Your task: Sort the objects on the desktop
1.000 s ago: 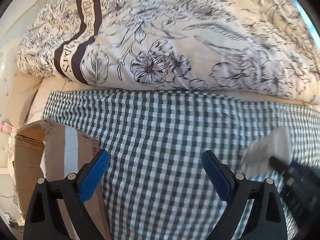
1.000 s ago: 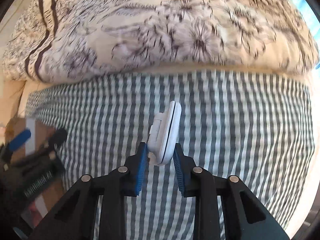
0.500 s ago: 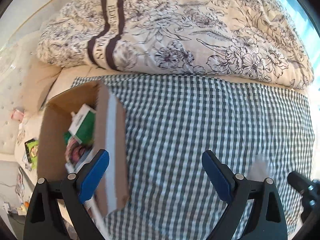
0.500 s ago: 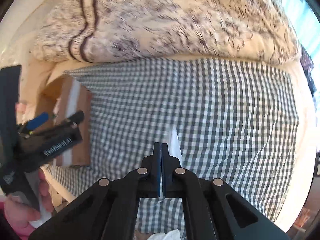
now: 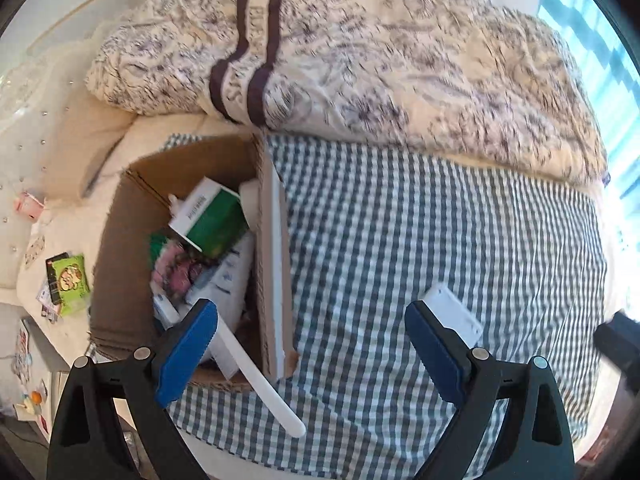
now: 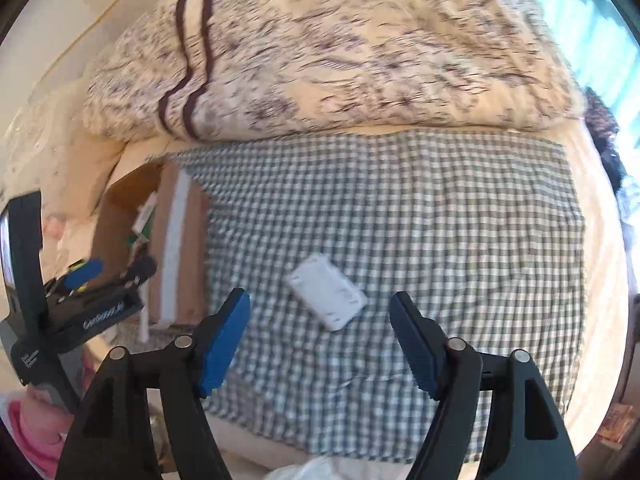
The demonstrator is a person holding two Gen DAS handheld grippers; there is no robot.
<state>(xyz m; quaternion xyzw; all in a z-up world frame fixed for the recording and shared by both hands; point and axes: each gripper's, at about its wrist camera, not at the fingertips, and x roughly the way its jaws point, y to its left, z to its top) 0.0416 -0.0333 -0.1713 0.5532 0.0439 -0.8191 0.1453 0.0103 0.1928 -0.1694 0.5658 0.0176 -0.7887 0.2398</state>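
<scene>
The right gripper [image 6: 320, 338], with ribbed blue pads on black plastic arms, gapes wide and holds nothing; the flat white rectangular plastic plate [image 6: 327, 297] lies just beyond it on the green-and-white gingham cloth [image 6: 440, 220]. The left gripper [image 5: 310, 354] is equally wide and empty, hanging over the near corner of the open brown corrugated cardboard box [image 5: 132, 216] at the cloth's left edge, packed with a green-and-white carton [image 5: 208, 216]. Far off lies a rumpled floral quilt [image 5: 400, 64]

A flat white rectangular plastic piece [image 6: 327, 297] lies askew on the checked cloth [image 6: 440, 220].
</scene>
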